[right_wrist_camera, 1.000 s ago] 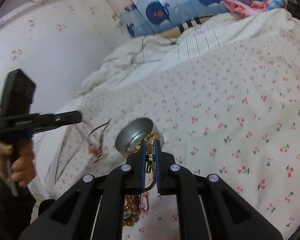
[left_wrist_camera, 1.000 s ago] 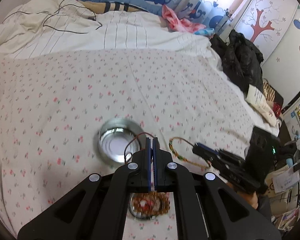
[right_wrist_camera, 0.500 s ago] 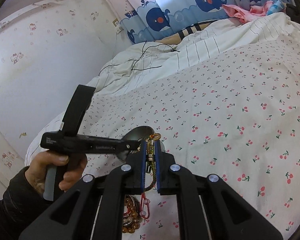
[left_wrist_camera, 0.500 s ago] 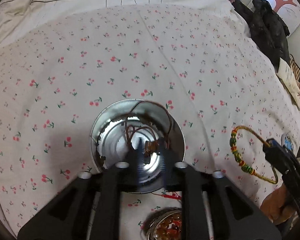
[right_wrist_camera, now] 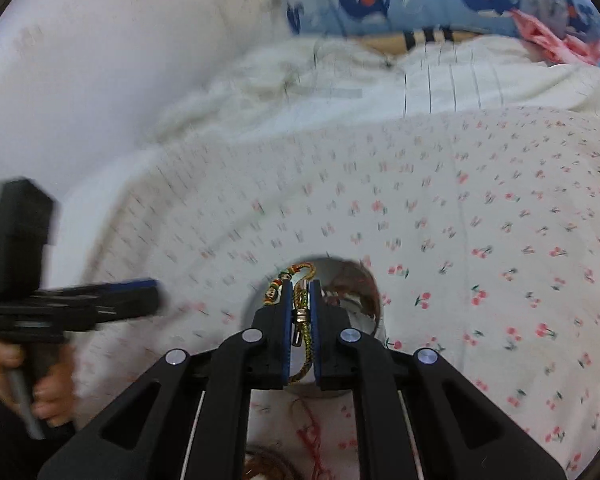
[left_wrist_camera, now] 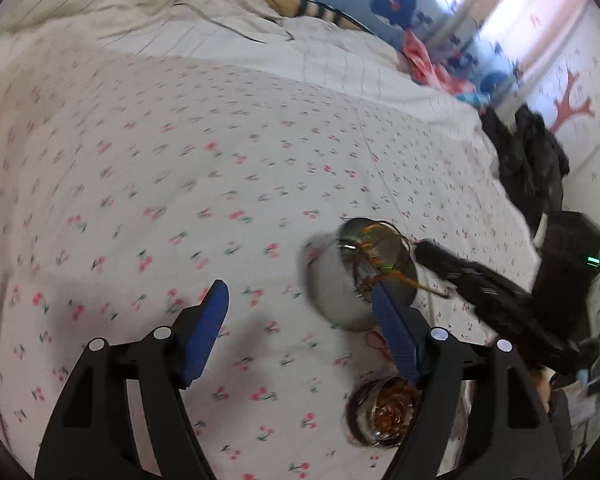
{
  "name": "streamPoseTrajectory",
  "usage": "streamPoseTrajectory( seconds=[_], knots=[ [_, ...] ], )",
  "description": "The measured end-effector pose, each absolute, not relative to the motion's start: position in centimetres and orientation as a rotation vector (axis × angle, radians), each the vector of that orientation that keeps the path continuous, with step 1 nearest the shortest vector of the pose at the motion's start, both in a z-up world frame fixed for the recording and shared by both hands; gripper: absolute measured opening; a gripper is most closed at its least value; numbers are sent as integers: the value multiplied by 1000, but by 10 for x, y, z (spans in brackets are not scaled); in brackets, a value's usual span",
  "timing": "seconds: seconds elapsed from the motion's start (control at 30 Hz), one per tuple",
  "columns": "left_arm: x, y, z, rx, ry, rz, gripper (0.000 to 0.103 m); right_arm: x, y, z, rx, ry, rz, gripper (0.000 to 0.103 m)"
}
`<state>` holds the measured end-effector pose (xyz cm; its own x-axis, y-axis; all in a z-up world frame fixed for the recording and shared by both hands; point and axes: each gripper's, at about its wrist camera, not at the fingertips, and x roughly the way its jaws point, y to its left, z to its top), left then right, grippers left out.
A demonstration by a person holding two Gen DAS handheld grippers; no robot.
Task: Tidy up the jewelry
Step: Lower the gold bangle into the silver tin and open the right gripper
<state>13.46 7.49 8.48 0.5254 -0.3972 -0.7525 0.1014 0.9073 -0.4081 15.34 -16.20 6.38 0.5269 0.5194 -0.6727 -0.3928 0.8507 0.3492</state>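
A round metal tin [left_wrist_camera: 332,300] stands on the cherry-print bedsheet [left_wrist_camera: 180,184], with a brown cord necklace [left_wrist_camera: 360,280] lying inside it. My left gripper [left_wrist_camera: 300,284] hovers to the left of the tin. Its jaws are opening, with only sheet between them. My right gripper [right_wrist_camera: 300,285] is shut on a yellow-green braided bracelet [right_wrist_camera: 275,289], holding it over the tin [right_wrist_camera: 336,270]. In the left wrist view the right gripper [left_wrist_camera: 424,250] reaches to the tin's rim from the right.
A coil of amber-brown beads [left_wrist_camera: 388,412] and a red string [left_wrist_camera: 376,338] lie on the sheet in front of the tin. A rumpled white duvet [left_wrist_camera: 220,40] fills the far side. Black clothing [left_wrist_camera: 532,160] is piled off the bed's right edge. A hand [right_wrist_camera: 48,392] grips the left gripper's handle.
My left gripper let the brown cord go into the tin, drew away to the left and opened. My right gripper carried the braided bracelet to above the tin.
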Motion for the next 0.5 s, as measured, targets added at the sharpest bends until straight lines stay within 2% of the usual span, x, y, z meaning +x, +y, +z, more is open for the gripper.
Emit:
streamPoseTrajectory(
  seconds=[0.17,0.27,0.37,0.4,0.43,0.5],
  knots=[
    [139,96,61,-430,987,-301,71,178,-128,30,28,1024,484,9],
    [140,105,51,-458,1006,-304,71,184,-121,28,42,1053,523,16],
    [139,103,47,-456,1010,-312,72,180,-125,36,48,1056,529,39],
    [139,100,47,-452,1010,-319,73,174,-129,44,17,1026,503,51],
    [138,95,46,-439,1012,-332,74,168,-133,52,-11,996,479,56],
    [137,87,45,-407,1010,-344,75,150,-147,71,-30,927,447,57]
  ],
)
